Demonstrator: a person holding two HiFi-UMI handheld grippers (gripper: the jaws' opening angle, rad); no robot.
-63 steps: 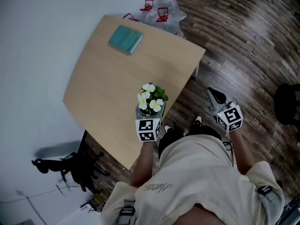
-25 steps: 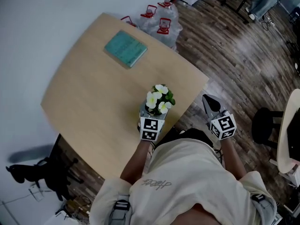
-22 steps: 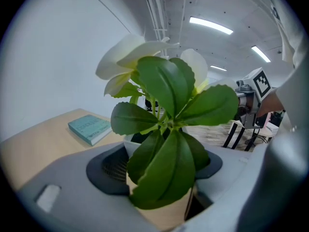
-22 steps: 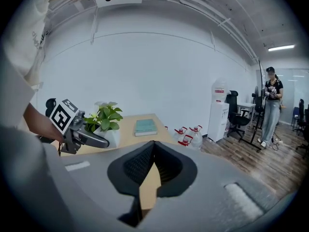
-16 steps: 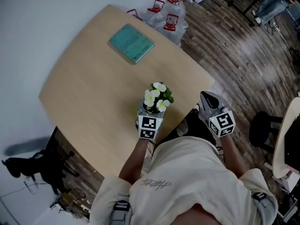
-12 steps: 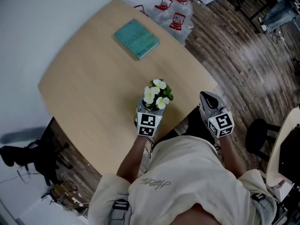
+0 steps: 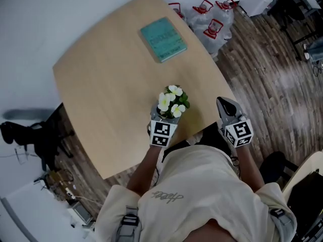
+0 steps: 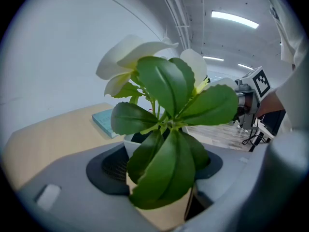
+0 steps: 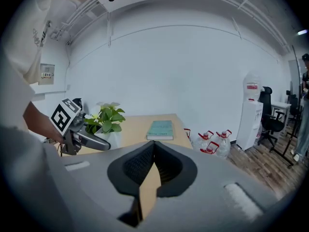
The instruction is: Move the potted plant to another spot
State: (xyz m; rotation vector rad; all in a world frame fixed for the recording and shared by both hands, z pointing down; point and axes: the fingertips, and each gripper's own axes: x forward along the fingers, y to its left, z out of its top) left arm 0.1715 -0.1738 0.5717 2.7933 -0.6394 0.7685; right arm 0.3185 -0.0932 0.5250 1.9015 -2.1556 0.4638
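The potted plant [image 7: 170, 104] sat between the jaws of the left gripper [image 7: 162, 119], near the edge of the wooden table [image 7: 101, 95] closest to the person, at about five o'clock from the table's middle. In the left gripper view the two dark pads stood wide apart with the white pot wedged between them, so the fingers were grasping the pot, with the green leaves and pale flowers rising above them. Whether the pot's base rested on the tabletop or hung just over it could not be told.

The right gripper [image 7: 225, 105] was at about three o'clock from the plant, well apart from it and past the table's edge, over the wooden floor [image 7: 272, 84]. Its own view showed the fingers clenched, tips meeting, with nothing between them.

A teal book [image 7: 162, 39] lay flat on the table at about twelve o'clock from the plant. Clear bottles [image 7: 209, 19] with red handles stood on the floor off the table's far corner, at about one o'clock.
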